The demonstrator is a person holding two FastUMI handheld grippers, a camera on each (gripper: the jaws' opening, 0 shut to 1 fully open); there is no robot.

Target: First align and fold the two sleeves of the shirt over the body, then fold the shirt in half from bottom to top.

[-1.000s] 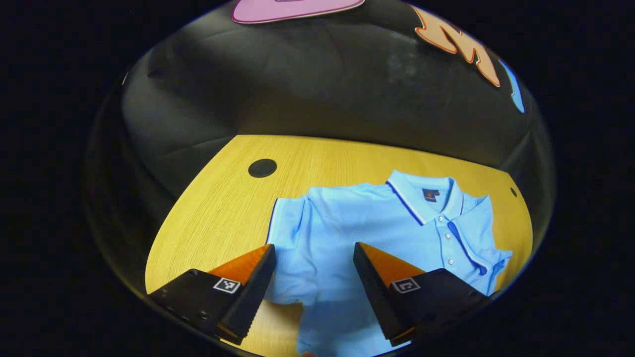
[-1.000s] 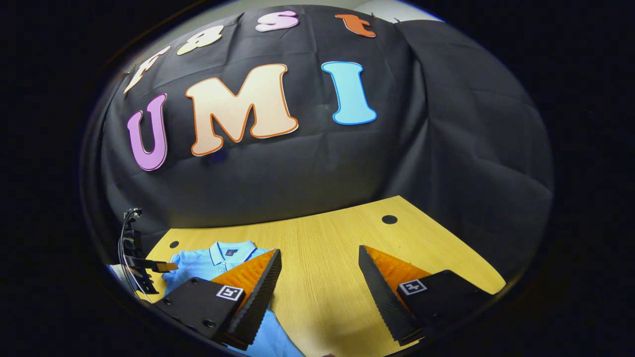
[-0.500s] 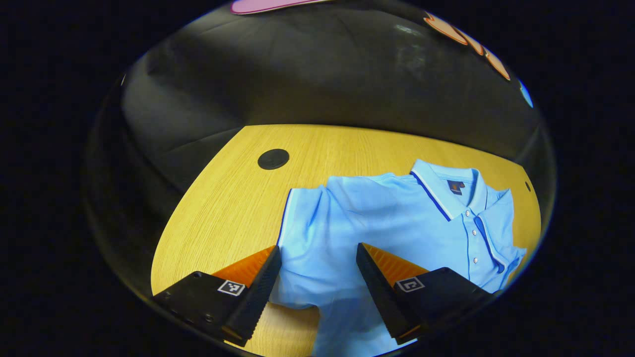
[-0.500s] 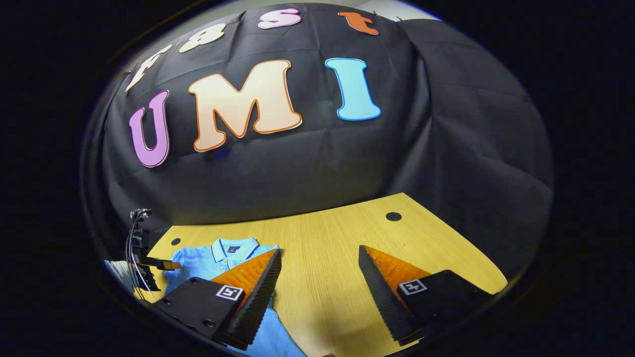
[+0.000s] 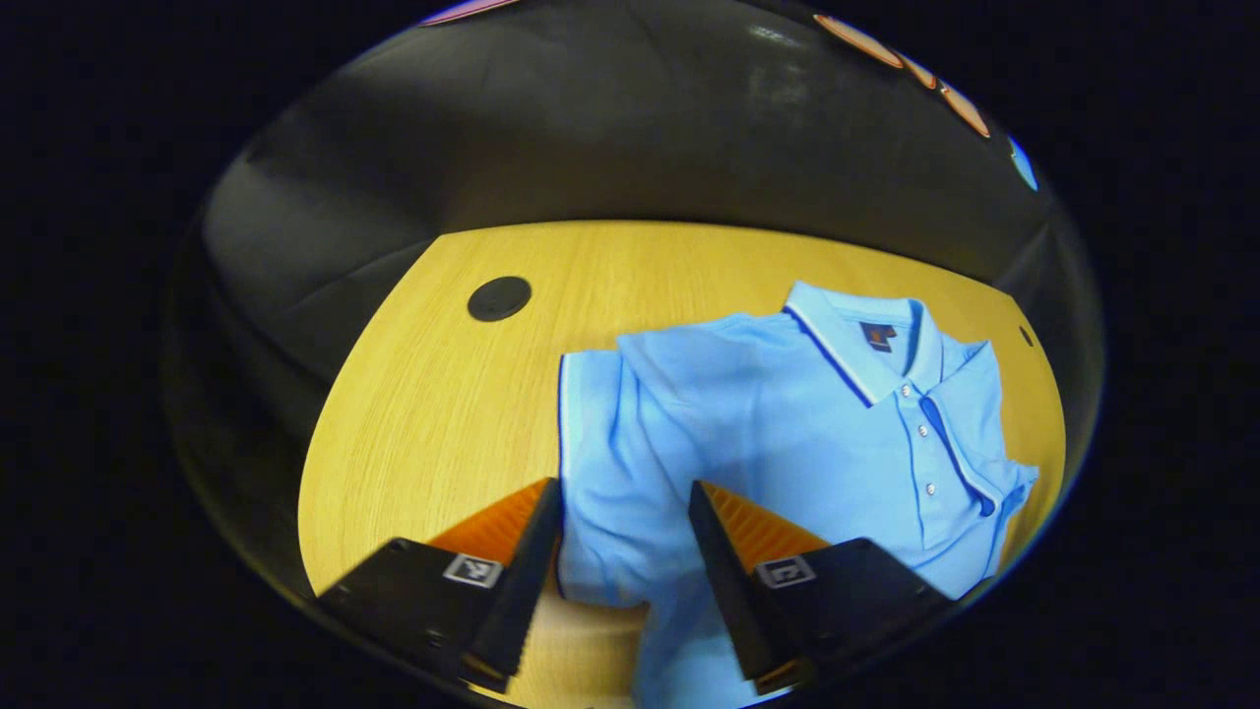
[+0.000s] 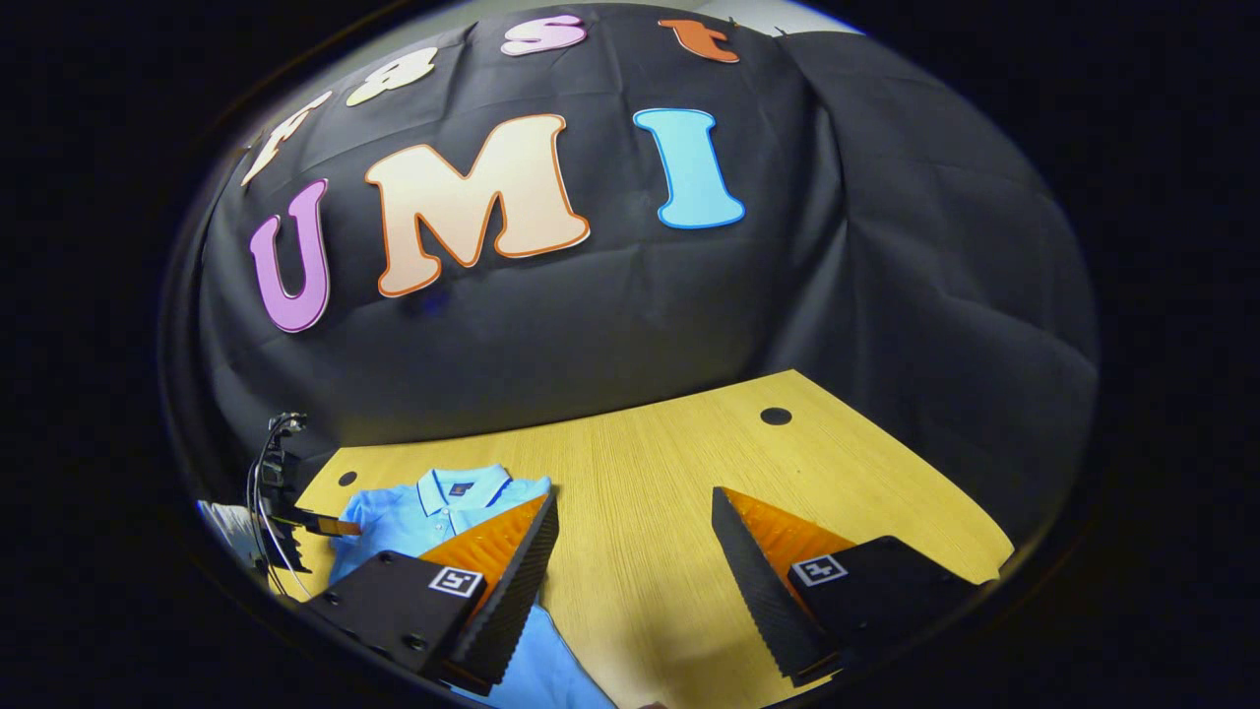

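A light blue short-sleeved polo shirt (image 5: 787, 423) lies face up and spread flat on the yellow wood-grain tabletop (image 5: 443, 394). Its collar (image 5: 856, 330), edged with a white and dark blue stripe, lies open at the far end and shows a small dark label inside the neck. A buttoned placket (image 5: 935, 443) with small white buttons and a dark blue edge runs down from the collar. The sleeve (image 5: 596, 463) at the left of the left gripper view lies spread out beside the body, unfolded, its cuff trimmed in white, with soft creases near the shoulder. In the right gripper view the shirt (image 6: 433, 502) lies toward the tabletop's far left corner.
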